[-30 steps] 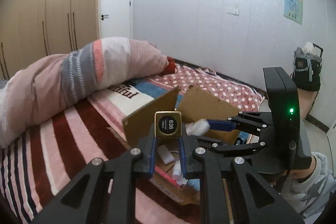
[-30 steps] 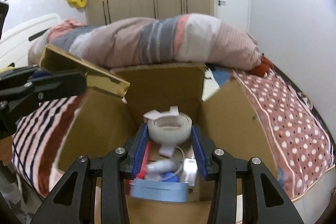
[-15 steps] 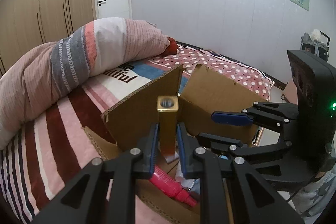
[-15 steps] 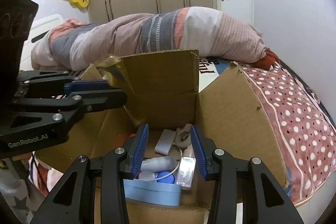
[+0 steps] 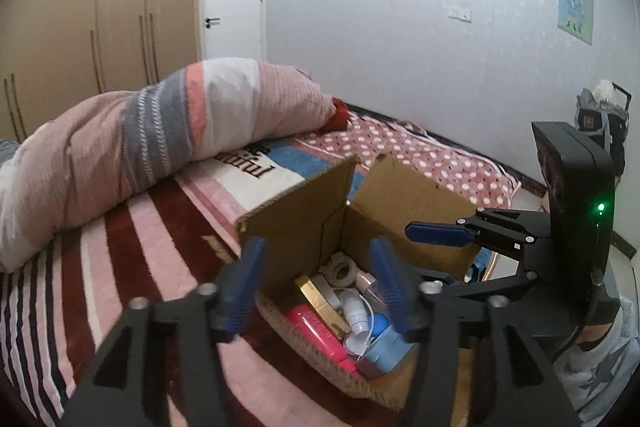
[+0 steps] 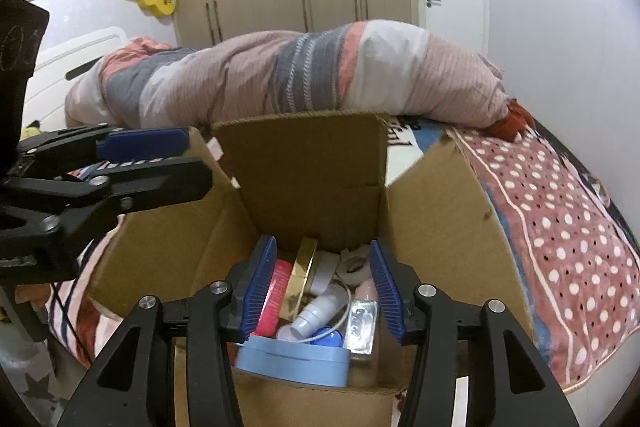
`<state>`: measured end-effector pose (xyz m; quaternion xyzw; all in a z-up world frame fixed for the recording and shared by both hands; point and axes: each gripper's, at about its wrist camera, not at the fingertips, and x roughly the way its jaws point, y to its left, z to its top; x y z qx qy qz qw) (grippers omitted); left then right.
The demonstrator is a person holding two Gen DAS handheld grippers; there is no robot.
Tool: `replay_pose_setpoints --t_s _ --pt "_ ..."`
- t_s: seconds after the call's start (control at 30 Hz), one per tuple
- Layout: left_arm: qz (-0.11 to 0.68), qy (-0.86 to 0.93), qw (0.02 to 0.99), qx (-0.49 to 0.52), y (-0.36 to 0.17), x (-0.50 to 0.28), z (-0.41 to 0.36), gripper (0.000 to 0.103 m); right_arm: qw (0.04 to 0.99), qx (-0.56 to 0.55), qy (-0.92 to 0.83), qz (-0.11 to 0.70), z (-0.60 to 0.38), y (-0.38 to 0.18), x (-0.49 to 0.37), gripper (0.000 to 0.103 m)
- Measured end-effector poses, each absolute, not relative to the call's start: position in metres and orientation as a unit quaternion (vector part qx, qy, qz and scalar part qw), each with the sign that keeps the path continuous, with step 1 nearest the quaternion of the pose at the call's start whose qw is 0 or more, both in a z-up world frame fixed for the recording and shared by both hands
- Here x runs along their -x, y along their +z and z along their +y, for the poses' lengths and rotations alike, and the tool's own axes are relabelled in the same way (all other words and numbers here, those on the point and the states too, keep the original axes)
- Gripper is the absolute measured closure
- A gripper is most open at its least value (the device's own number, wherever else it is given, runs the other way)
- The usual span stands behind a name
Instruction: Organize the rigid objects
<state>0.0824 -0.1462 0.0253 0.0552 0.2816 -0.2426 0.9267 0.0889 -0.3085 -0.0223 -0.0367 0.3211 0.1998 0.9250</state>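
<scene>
Left gripper (image 5: pixel 320 287) and right gripper (image 6: pixel 322 287) are held wide open, empty, above the cardboard box (image 6: pixel 432 211); its upright flap could be snagged.

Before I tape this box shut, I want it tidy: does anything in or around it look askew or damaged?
Nothing looks spilled or broken. The items in the cardboard box are a loose jumble: the gold box lies tilted on edge between the pink bottle and the tape roll. Both grippers, left and right, are open and empty.
</scene>
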Motion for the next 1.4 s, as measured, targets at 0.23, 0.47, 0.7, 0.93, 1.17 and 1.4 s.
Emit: replay_pose_setpoints --t_s 0.23,0.47,0.7,0.93,1.17,1.4 --pt "0.239 -0.15 0.959 -0.019 0.046 -0.042 -0.106 0.01 0.93 0.062 0.257 0.256 -0.3 0.011 -0.067 0.026" --pt "0.221 -0.05 0.974 0.013 0.049 -0.009 -0.075 0.005 0.931 0.071 0.313 0.175 -0.297 0.035 -0.042 0.0" --pt "0.213 -0.005 0.977 0.03 0.045 0.005 -0.061 0.005 0.928 0.059 0.328 0.164 -0.294 0.036 -0.039 0.0" --pt "0.209 0.006 0.977 0.031 0.044 0.009 -0.06 0.005 0.929 0.051 0.329 0.165 -0.296 0.033 -0.037 0.0" --pt "0.21 0.015 0.977 0.032 0.043 0.007 -0.058 0.005 0.928 0.051 0.332 0.164 -0.296 0.034 -0.037 0.0" --pt "0.21 0.018 0.977 0.033 0.043 0.007 -0.059 0.005 0.927 0.049 0.334 0.163 -0.294 0.036 -0.036 0.0"
